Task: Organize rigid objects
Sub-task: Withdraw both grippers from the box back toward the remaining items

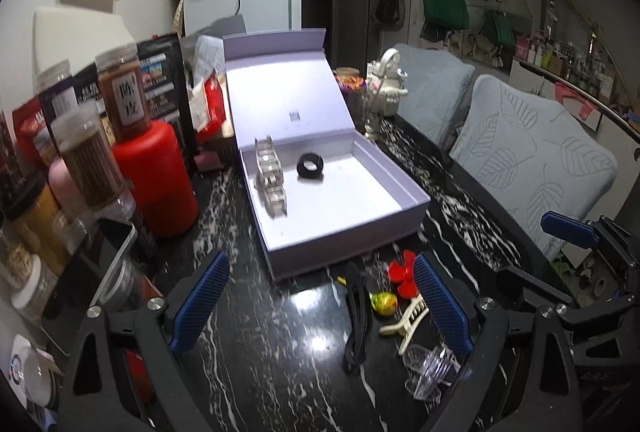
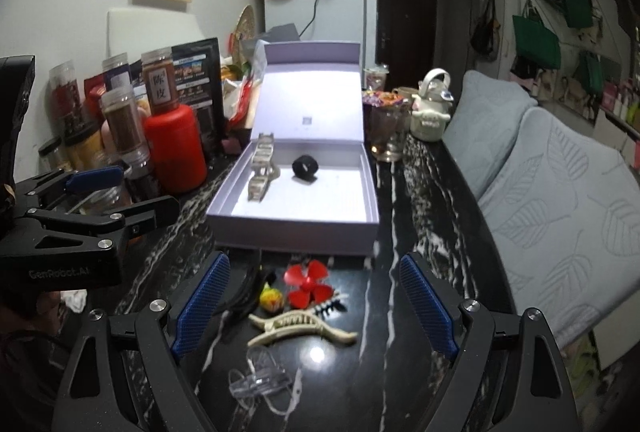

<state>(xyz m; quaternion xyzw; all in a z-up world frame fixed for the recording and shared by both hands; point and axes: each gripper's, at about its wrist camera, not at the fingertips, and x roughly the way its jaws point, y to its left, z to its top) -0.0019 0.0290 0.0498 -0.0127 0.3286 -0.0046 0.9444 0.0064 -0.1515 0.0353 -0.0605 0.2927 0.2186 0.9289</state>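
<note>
1. Above the black marble tabletop [image 2: 420, 192], the right gripper [image 2: 316, 306] is hovering with its jaws spread wide, holding nothing, over a cream hair claw [image 2: 300, 326], a red flower clip [image 2: 306, 282] and a clear clip [image 2: 260, 380].
2. Beside it, the left gripper [image 1: 320, 306] is hanging equally wide and empty, near a black hair clip [image 1: 356, 316].
3. Beyond both, a lilac box [image 2: 296, 228] is sitting open, holding a silver link bracelet [image 2: 262, 168] and a black ring [image 2: 305, 168].
4. Spice jars [image 1: 90, 160] and a red bottle [image 1: 154, 176] are crowding the wall side.
</note>
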